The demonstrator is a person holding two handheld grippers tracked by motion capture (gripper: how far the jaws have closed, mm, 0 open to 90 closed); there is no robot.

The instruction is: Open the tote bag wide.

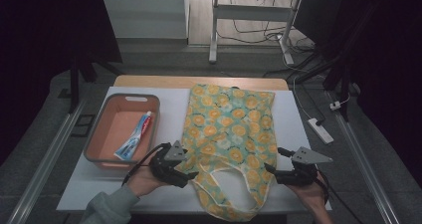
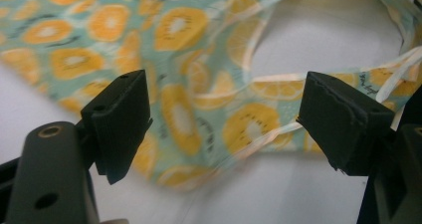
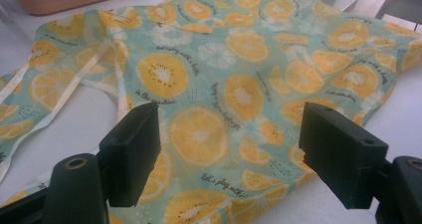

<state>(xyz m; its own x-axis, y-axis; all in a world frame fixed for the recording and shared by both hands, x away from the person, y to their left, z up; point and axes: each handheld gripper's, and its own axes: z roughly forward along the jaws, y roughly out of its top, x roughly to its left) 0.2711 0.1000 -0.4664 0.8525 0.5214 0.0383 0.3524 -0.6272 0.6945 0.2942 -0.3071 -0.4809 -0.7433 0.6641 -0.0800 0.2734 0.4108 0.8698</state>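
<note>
A fabric tote bag [image 1: 226, 129] printed with orange and kiwi slices lies flat on the white table [image 1: 169, 104], handles toward the near edge. My left gripper [image 1: 186, 176] is open at the bag's near left corner, its jaws either side of the bag [image 2: 199, 109] edge and handle strap. On the bag's near right edge, my right gripper [image 1: 272, 171] is open too, jaws spread over the printed bag [image 3: 224, 99] cloth. An orange bin [image 1: 124, 129] at the left holds a toothpaste tube [image 1: 134, 137].
The table's near edge runs just under the bag handles [image 1: 234, 204]. A power strip [image 1: 321, 129] and cables lie on the floor to the right. A desk frame [image 1: 249, 30] stands beyond the table.
</note>
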